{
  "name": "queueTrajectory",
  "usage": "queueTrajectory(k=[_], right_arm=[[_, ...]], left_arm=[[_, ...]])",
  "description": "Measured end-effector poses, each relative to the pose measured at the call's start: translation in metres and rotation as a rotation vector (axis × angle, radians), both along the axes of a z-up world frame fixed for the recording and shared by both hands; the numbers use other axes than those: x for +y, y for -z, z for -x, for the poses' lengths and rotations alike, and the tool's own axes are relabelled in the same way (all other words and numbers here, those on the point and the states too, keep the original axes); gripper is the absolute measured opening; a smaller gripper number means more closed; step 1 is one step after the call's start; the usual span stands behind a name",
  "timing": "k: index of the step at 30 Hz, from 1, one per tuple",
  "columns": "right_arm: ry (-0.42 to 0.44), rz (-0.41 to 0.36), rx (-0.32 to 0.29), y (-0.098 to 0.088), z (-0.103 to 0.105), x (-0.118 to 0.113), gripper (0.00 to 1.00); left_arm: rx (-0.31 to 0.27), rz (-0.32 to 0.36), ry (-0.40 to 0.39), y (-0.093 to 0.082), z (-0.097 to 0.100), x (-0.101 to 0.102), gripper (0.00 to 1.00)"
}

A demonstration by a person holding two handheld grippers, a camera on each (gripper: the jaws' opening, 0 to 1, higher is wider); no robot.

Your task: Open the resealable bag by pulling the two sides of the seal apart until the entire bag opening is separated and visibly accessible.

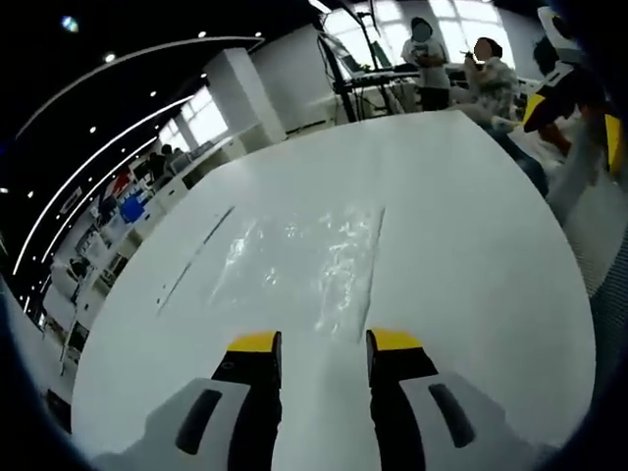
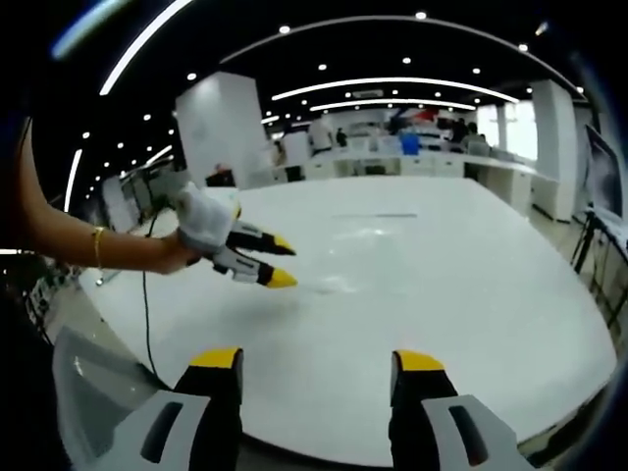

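Your resealable bag lies flat on the white desk, clear and crinkled, catching glare across its film so it nearly melts into the surface. In the left gripper view a straight edge runs down its right side and ends just ahead of your jaws, and a thin dark line, which may be the seal strip, lies off to its left, apart from the shiny patch; you cannot tell from here whether the opening is parted at all. In the right gripper view the bag reads only as a faint sheen in the middle of the desk, with a dark line beyond it. Your left gripper hovers low over the desk with its yellow-tipped jaws apart, a clear gap between them, nothing held, the tips just short of the bag's near edge. That same left gripper comes in from the left of the right gripper view, held in your hand, its yellow tips spread and pointing toward the sheen, close above the desk. Your right gripper hangs back at the desk's near edge, jaws wide apart, empty, well clear of the bag. People sit beyond the far end of the desk.
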State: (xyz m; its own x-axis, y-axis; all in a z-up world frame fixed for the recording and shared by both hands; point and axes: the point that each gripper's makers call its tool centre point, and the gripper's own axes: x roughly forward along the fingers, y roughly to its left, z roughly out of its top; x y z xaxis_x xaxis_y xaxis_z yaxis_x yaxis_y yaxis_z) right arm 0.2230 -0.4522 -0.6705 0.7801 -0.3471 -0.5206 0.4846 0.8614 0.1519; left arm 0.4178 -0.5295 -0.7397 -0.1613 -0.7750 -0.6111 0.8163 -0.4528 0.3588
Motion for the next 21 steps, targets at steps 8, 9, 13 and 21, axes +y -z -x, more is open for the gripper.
queueTrajectory(k=[8,9,13,21], right_arm=[[0.024,-0.01,-0.007,0.001,0.002,-0.004,0.57],[0.026,-0.009,-0.009,0.001,0.003,-0.004,0.57],[0.024,-0.012,-0.002,0.002,0.002,-0.004,0.56],[0.034,-0.006,-0.001,0.003,0.003,-0.006,0.55]], left_arm=[[-0.08,-0.011,0.073,0.014,0.012,-0.006,0.32],[-0.084,-0.015,0.079,0.016,0.013,-0.006,0.31],[-0.087,-0.027,0.087,0.022,0.015,-0.006,0.28],[-0.143,-0.008,0.103,0.024,0.01,-0.011,0.19]])
